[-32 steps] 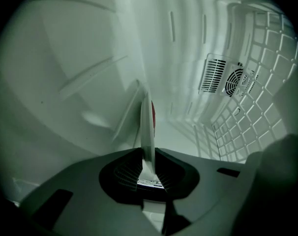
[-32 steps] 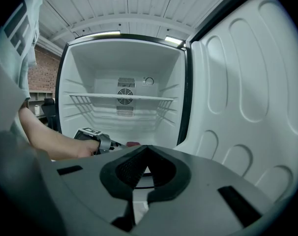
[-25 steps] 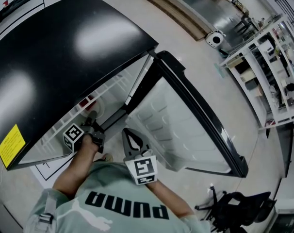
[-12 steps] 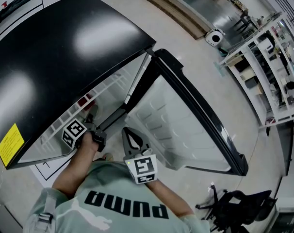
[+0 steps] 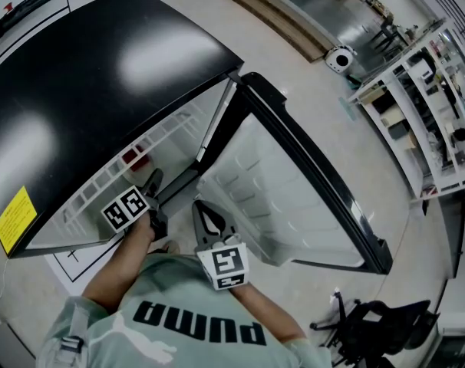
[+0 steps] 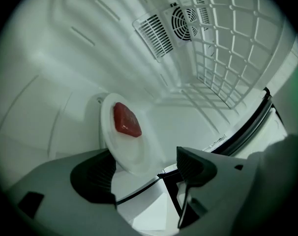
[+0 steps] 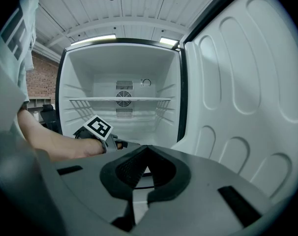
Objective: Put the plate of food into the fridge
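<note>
A white plate [image 6: 132, 149] carrying a red piece of food [image 6: 126, 120] rests on the fridge floor [image 6: 188, 122], deep in the lower compartment. My left gripper [image 6: 144, 168] reaches into the fridge and its jaws are opening. The plate's near rim lies between them, beside the left pad [image 6: 97, 173], with no pad pressing on it. From above, the left gripper [image 5: 152, 188] pokes under the black fridge top [image 5: 102, 75], and the red food [image 5: 133, 157] shows inside. My right gripper [image 7: 146, 146] is shut and empty, held back in front of the fridge, also seen from above as the right gripper [image 5: 206, 215].
The fridge door [image 5: 294, 190] stands wide open to the right, its white moulded lining facing me. A wire shelf [image 6: 223, 58] and a fan vent [image 6: 186, 19] are inside. A shelving rack [image 5: 432, 106] and an office chair [image 5: 371, 320] stand farther right.
The left gripper's jaws have spread apart and let go of the plate. Its marker cube has shifted slightly up and right and tilted. The right gripper has stayed put.
</note>
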